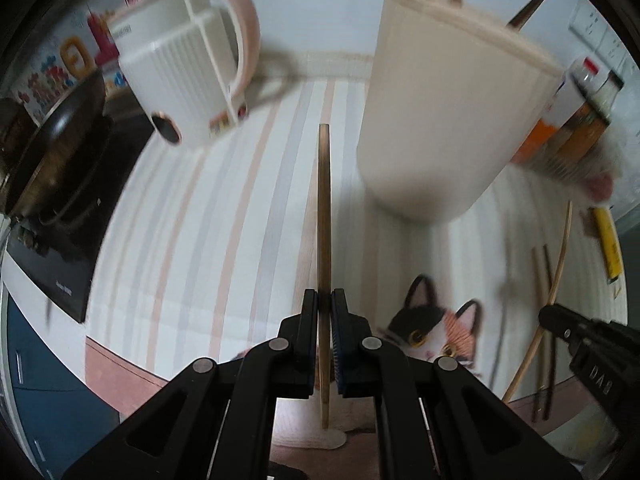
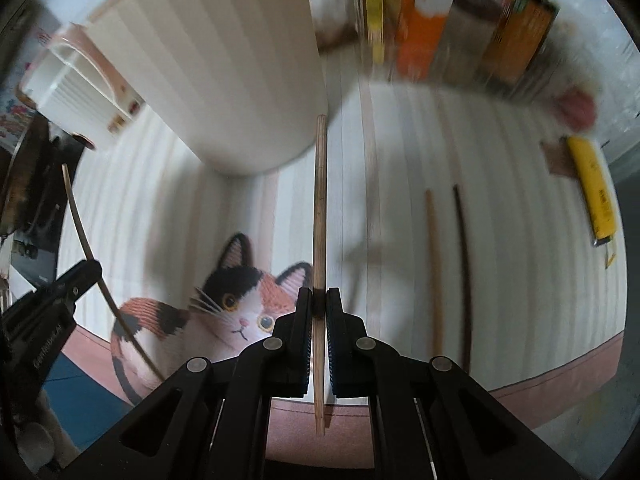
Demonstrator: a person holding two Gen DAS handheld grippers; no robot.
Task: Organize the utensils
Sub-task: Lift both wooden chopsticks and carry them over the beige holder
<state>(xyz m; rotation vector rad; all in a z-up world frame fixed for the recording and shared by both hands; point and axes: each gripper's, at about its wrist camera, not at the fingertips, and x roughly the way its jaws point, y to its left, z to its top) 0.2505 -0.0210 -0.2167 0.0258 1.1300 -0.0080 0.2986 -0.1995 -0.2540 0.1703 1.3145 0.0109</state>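
1. Wooden chopstick (image 1: 324, 216) clamped in my left gripper (image 1: 324, 300); second chopstick (image 2: 319, 216) clamped in my right gripper (image 2: 319, 300).
2. Both held above the mat (image 2: 520, 240), near the beige holder (image 1: 448, 112).
3. Remaining: two chopsticks (image 2: 434, 272) lie on the mat.

I can read only "DAB" in raised letters on the black body of the right gripper (image 1: 548, 317), while print on the white holder (image 1: 188, 80), bottles and wall poster is too blurred.
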